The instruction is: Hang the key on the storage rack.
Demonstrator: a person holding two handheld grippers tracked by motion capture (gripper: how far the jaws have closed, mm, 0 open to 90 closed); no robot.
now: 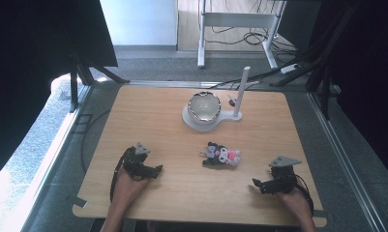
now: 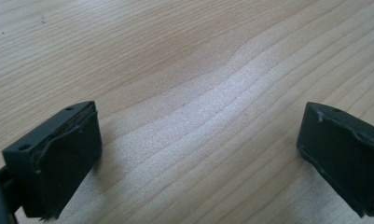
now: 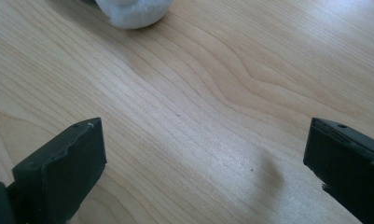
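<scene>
In the high view, the left claw rests low on the wooden bench near its front left, held in a hand. The right claw sits near the front right, held by the other hand. Between them, a little farther back, lies a small plush toy in black, white and pink, well apart from both claws. Behind it stands a shiny bowl on a white stand with an upright post.

In the left gripper view, the left claw is spread wide over bare wood, gripping nothing.

In the right gripper view, the right claw is likewise spread wide and empty; a white, fuzzy part of the plush toy shows at the top edge.
</scene>
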